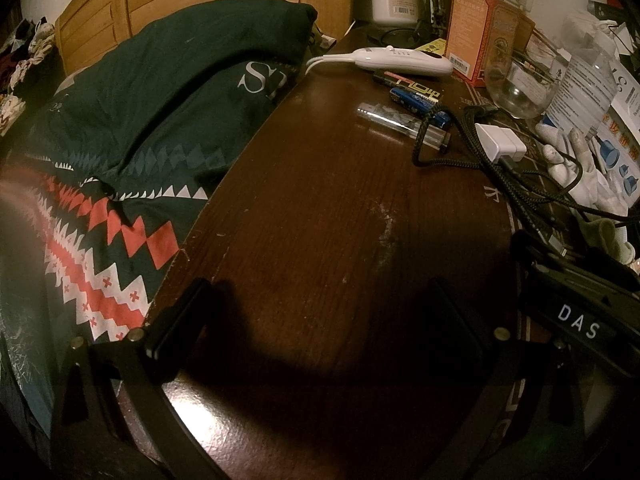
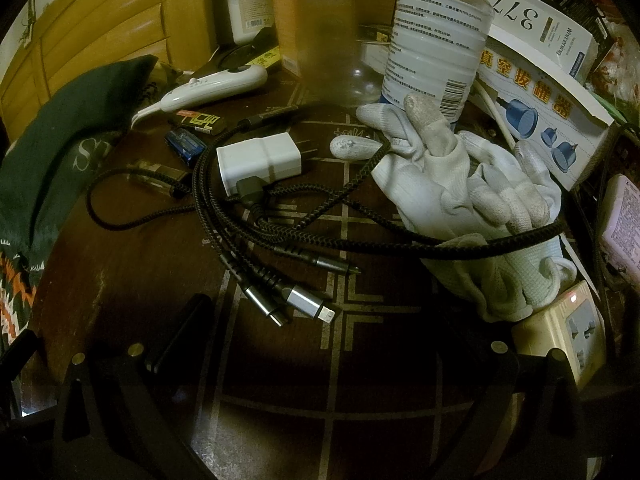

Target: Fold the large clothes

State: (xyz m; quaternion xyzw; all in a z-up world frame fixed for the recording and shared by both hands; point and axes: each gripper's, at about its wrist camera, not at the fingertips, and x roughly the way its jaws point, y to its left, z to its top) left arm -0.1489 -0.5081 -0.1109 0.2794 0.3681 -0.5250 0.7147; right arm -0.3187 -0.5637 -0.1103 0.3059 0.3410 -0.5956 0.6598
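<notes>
A dark green garment (image 1: 168, 92) with white letters and a red and white zigzag pattern lies bunched on the bed to the left of a dark wooden table (image 1: 320, 220). Its edge also shows at the left of the right wrist view (image 2: 60, 152). My left gripper (image 1: 320, 320) is open and empty, low over the bare table top, apart from the garment. My right gripper (image 2: 320, 340) is open and empty over the table, just short of a bundle of black cables (image 2: 280, 240). The other gripper's black body (image 1: 580, 320) shows at the right of the left wrist view.
The table's right half is cluttered: a white charger (image 2: 260, 160), white work gloves (image 2: 460, 188), a clear bottle (image 2: 436, 36), a printed box (image 2: 540, 120), a white handset (image 1: 400, 62), batteries (image 1: 416, 98), a beige socket adapter (image 2: 568, 336). A wooden headboard (image 1: 200, 0) stands behind the bed.
</notes>
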